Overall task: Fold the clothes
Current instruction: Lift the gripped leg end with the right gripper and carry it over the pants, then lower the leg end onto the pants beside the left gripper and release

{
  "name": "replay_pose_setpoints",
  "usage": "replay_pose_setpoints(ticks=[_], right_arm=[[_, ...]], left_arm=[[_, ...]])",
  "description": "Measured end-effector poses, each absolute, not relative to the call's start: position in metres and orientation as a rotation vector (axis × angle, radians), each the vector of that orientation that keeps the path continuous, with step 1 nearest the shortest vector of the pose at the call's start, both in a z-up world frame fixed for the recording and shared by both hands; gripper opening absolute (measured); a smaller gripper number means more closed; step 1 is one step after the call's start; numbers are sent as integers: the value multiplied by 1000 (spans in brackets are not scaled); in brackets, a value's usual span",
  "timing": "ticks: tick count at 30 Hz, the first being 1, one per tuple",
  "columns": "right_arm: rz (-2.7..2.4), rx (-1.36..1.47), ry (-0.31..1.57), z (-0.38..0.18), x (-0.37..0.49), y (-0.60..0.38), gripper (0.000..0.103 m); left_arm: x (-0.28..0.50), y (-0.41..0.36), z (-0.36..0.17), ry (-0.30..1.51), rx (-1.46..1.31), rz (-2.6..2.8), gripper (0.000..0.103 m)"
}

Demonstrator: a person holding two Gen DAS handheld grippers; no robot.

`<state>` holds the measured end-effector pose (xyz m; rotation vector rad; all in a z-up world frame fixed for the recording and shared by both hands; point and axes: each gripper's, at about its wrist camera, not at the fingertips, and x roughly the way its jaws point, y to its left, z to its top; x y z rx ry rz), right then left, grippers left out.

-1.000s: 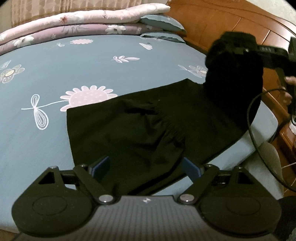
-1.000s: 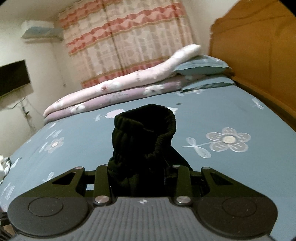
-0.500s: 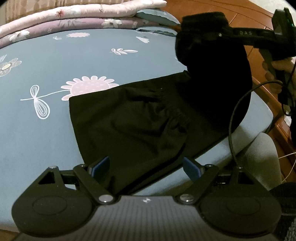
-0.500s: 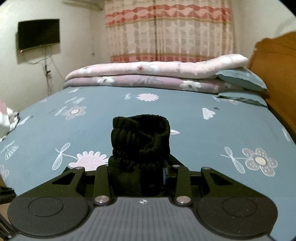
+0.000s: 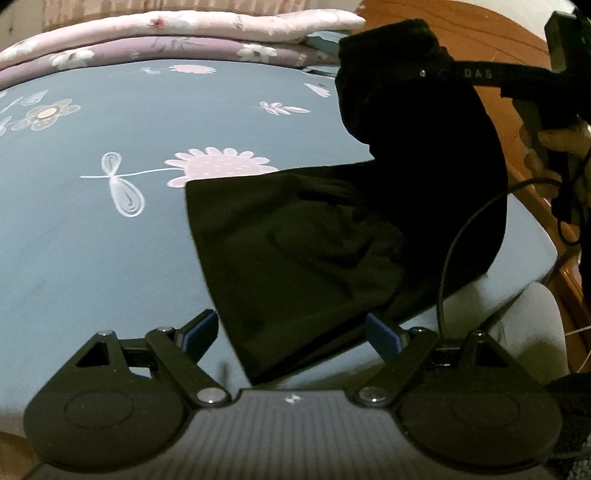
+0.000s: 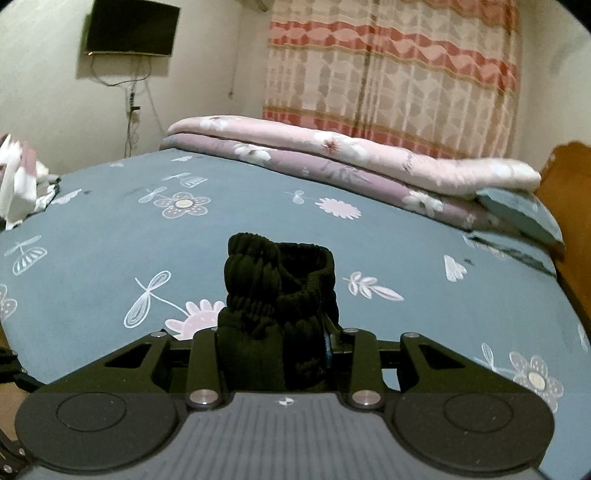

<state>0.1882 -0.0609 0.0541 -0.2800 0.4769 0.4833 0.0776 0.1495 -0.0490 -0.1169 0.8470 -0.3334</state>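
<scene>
A black garment [image 5: 295, 243] lies on the blue flowered bedsheet [image 5: 110, 236] near the bed's front right corner. Its elastic waistband end [image 6: 280, 280] is bunched and lifted off the bed, with my right gripper [image 6: 273, 350] shut on it. In the left wrist view that raised part [image 5: 417, 122] hangs from the right gripper [image 5: 436, 74] at the upper right. My left gripper [image 5: 291, 332] is open, low over the garment's near edge, which lies between its blue-padded fingers [image 5: 199, 332] without being pinched.
Folded pink and purple quilts [image 6: 332, 158] and a blue pillow [image 6: 517, 210] are stacked at the far side. A wooden headboard [image 5: 461, 29] runs along the right. A cable [image 5: 454, 243] loops from the right gripper. White cloth [image 6: 18, 184] sits at the bed's left edge.
The right gripper carried the bunched waistband up and leftward over the garment, rolling as it went. The left gripper slid a little to the left along the garment's near edge, still open.
</scene>
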Motion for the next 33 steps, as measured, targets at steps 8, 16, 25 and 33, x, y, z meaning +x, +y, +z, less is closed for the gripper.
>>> replay_pose_setpoints(ticks=[8,16,25,33], right_arm=[[482,-497,362,35,162,-11,38],[516,-766,297,-5,132,35,38],[572,-989,295,-40,115,64,38],[588,-1043,285,-58,103,74,39]], left_arm=[[70,161,-50,833,-158,-306,87],[66,168,-55,832,-182,-290,87],[64,174,-56,832,-181,-272,87],[64,178,-58,835,-188,-262,87]])
